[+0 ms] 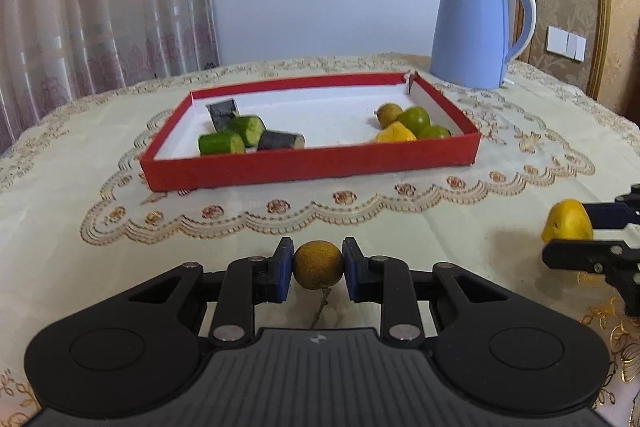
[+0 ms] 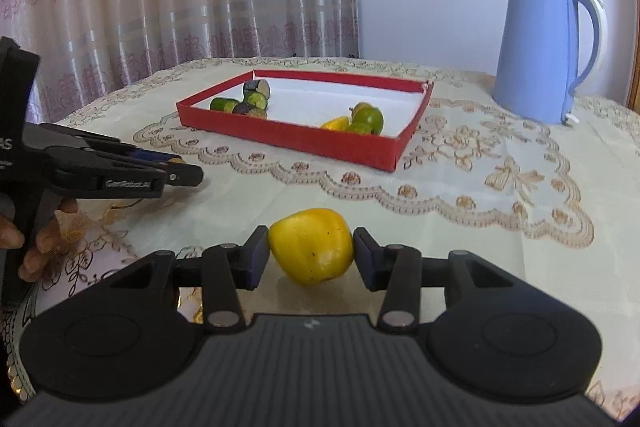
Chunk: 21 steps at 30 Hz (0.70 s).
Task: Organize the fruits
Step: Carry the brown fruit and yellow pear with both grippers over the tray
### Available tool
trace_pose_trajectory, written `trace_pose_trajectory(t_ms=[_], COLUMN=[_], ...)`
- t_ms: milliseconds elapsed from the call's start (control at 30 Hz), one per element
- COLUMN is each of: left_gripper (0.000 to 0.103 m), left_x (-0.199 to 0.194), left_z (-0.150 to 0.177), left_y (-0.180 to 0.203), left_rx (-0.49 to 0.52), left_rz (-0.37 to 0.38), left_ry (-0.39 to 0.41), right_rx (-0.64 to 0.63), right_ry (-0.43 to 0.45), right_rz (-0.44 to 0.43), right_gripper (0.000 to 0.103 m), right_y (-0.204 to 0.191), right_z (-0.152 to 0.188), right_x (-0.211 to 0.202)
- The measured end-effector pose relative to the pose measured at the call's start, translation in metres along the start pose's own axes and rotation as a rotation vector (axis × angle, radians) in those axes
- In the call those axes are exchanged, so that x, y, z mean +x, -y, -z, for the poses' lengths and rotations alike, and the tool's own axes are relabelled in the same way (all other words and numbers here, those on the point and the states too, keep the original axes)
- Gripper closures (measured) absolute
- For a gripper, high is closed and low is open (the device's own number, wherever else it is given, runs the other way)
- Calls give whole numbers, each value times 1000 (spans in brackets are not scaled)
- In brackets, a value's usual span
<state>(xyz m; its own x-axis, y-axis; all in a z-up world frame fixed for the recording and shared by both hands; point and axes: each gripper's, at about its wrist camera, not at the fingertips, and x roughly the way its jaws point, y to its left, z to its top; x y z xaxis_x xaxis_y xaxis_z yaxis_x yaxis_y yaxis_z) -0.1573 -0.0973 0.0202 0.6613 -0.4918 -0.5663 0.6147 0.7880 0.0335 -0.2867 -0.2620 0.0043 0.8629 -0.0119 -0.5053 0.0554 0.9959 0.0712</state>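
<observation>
- The left gripper (image 1: 318, 269) has its fingers pinching a small round brownish-yellow fruit (image 1: 318, 264) at the near edge of the tabletop (image 1: 360, 227); both blue pads touch its sides.
- The right gripper (image 2: 311, 253) has its fingers pinching a larger yellow fruit (image 2: 311, 246), also low over the near part of the tabletop, to the right of the left one.
- The red tray (image 1: 312, 163) stands in the middle of the tabletop, on the lace cloth. A blue kettle (image 1: 476, 27) stands behind its far right corner.
- In the tray, the right end holds round green and yellow fruits (image 1: 412, 125); the left end holds cut green and dark pieces (image 1: 244, 133).
- The step in hand seems to be to carry both fruits to the tray. Both look like they belong with the round ones at the right end.
- To do it well, each gripper should rise enough that the fruit passes over the near wall of the tray, and go down before the fingers spread, so that the fruit does not roll.
- The small fruit is round, dull and a little rough, with a thin stem under it; it may turn between the pads.
- The yellow fruit is smooth, shiny and uneven in shape, with small dark spots. It probably slips more easily.
- The two grippers are near each other, so they should not cross.
</observation>
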Motion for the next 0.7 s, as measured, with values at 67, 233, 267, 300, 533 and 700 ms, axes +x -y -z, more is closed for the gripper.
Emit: trace_pose_trajectory(t_ms=[67,233,267,300,533,700], left_gripper=[77,77,77,77,77,77], left_x=[-5,-15,-16,-16,-6,1], left_z=[-5,-19,-21,-22,-36,-54], left_y=[-3,-10,-11,-13,-24,-29], left_rx=[-3,-11,-12,-14,-7,-8], left_rz=[1,6,7,7,-6,-8], left_ry=[21,74,81,85,105,135], right_rx=[-15,-51,-56,-60,-71,-36], right_ry=[17,75,84,92,92,80], right_rz=[3,0,-4,-7,-21,-20], right_gripper=[60,60,60,60,60,60], right_y=[0,3,4,5,10,16], right_z=[-11,-51,-59,-66,-111,-126], right_x=[2,17,23,28,90,134])
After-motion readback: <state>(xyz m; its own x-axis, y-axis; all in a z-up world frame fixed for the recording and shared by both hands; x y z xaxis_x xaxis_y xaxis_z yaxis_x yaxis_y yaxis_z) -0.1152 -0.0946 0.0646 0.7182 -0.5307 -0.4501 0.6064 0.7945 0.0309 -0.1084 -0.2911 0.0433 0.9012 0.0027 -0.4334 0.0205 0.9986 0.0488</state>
